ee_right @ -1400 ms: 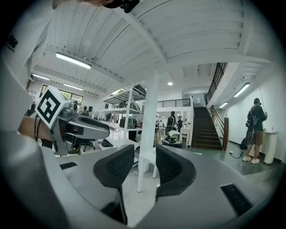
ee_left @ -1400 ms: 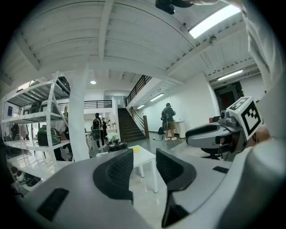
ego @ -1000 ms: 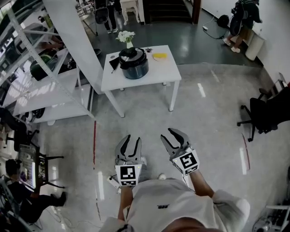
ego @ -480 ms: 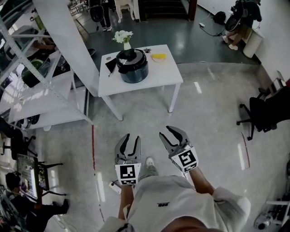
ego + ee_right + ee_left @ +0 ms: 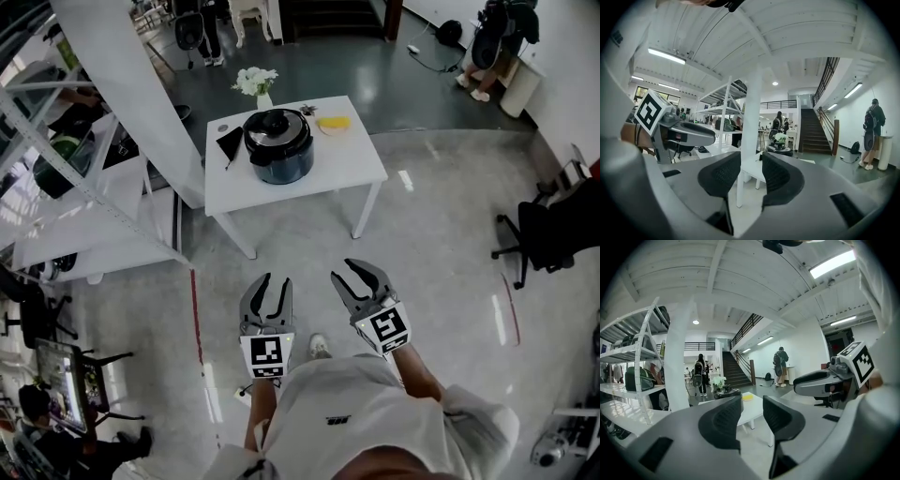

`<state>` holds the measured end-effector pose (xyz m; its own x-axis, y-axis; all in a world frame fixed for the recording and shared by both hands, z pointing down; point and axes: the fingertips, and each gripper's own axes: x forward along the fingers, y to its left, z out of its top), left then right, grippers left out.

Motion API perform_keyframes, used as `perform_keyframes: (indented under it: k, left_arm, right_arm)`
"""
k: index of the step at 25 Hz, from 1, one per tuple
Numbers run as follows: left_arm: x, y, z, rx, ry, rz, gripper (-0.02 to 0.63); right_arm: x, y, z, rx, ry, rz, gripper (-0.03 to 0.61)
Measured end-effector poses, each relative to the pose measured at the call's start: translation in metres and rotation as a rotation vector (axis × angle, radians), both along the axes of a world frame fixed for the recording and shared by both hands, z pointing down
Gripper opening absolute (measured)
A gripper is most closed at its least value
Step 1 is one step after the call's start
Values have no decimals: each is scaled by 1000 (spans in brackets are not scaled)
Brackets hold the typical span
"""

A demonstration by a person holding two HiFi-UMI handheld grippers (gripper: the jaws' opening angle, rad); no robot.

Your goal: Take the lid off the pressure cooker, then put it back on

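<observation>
The dark pressure cooker [image 5: 279, 146] with its black lid [image 5: 276, 124] on stands on a white table [image 5: 352, 167], well ahead of me across the floor. Both grippers hang in front of my body, far short of the table. My left gripper [image 5: 273, 282] is shut and holds nothing; its view shows the cooker [image 5: 727, 392] small beyond its jaws [image 5: 752, 401]. My right gripper [image 5: 347, 274] also looks shut and empty, level with the left; the cooker [image 5: 780, 150] shows past its jaws [image 5: 751, 158]. Each gripper view catches the other gripper at its edge.
A yellow object [image 5: 332, 121], a flower vase [image 5: 258, 81] and a flat black item [image 5: 230, 143] share the table. A slanted white pillar [image 5: 131, 84] and a metal shelf rack [image 5: 66, 197] stand left. A black office chair [image 5: 539, 239] stands right. People stand at the back.
The table and cooker have drawn nearer and shifted slightly right in the head view as I walk forward. Both grippers keep the same pose in front of me.
</observation>
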<state>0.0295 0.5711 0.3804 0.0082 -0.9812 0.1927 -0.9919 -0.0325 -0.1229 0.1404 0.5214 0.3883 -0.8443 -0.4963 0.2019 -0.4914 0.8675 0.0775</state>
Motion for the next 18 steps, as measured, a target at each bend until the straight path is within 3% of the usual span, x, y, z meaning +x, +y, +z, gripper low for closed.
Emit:
perform_keyframes:
  k: [8,18]
  left_arm:
    - [-35,-34,4,2,9,42,158]
    - [-51,-81,10,5,10,75,156]
  right_arm:
    - [-42,-31,-3,0,-10,39,136]
    - [-56,-76,11,9,7,64,137]
